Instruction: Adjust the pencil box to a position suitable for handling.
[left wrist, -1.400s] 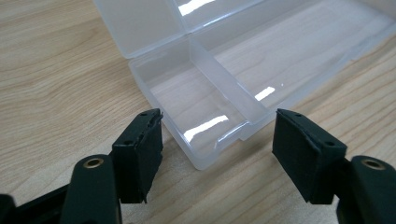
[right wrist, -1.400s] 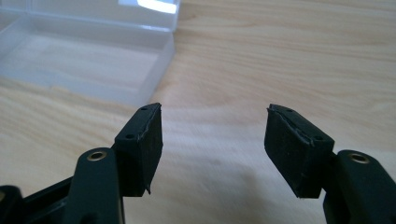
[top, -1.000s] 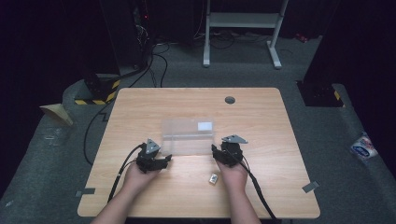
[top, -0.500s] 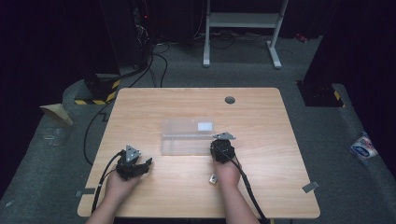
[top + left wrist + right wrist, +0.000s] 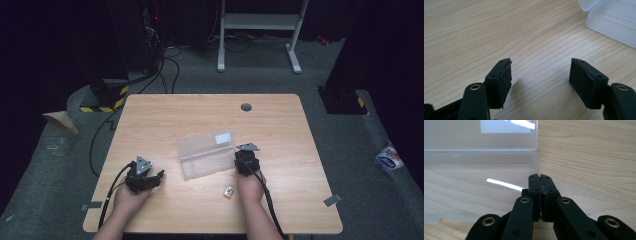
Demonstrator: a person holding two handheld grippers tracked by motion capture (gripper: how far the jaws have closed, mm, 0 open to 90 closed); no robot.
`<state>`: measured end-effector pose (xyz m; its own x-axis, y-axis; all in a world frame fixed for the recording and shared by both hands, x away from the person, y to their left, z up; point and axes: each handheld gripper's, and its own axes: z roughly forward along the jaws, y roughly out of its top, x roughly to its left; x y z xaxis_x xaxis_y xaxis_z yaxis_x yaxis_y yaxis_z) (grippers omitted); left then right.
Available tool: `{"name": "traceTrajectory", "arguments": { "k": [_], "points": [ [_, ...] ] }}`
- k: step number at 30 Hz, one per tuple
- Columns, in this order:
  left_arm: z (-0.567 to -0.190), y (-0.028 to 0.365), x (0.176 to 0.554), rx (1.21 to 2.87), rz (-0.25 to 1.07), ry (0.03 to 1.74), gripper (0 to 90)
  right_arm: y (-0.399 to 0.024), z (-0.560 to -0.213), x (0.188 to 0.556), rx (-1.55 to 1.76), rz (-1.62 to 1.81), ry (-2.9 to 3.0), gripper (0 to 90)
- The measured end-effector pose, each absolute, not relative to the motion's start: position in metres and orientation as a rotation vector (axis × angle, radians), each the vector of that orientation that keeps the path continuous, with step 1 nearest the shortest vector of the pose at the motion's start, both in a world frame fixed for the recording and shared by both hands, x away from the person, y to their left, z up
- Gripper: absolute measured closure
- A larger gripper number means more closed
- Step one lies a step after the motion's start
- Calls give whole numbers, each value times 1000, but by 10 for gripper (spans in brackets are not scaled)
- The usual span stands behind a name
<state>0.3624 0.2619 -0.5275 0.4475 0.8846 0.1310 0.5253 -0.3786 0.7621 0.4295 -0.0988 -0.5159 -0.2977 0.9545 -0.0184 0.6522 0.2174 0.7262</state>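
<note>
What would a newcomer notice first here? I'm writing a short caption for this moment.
First the clear plastic box, lying open at the middle of the wooden table. Next the right gripper at the box's right end, its fingers pressed together over the corner of the box's wall. The left gripper sits apart near the table's front left, fingers spread with nothing between them, and a small metal piece lies by the right hand.

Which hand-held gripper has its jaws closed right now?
The right hand-held gripper, at the clear plastic box: its jaws meet. The left hand-held gripper stands wide open over bare table.
</note>
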Motion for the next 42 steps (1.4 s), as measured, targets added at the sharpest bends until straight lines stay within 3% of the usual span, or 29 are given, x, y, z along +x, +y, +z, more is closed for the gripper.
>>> {"name": "traceTrajectory", "arguments": {
  "k": [5,10,16,23,42],
  "points": [
    [-525,253,360,2075,718,1165,391,-109,-516,426,1482,840,2013,872],
    [-519,205,350,2127,683,1003,394,-119,-516,420,1502,846,2000,863],
    [-522,171,356,2163,636,944,440,-132,-510,407,1494,938,1978,723],
    [-522,167,367,2135,605,984,529,-145,-504,389,1479,1027,2021,599],
    [-524,169,374,2101,588,1047,631,-129,-517,388,1429,990,2121,633]
  ]
}}
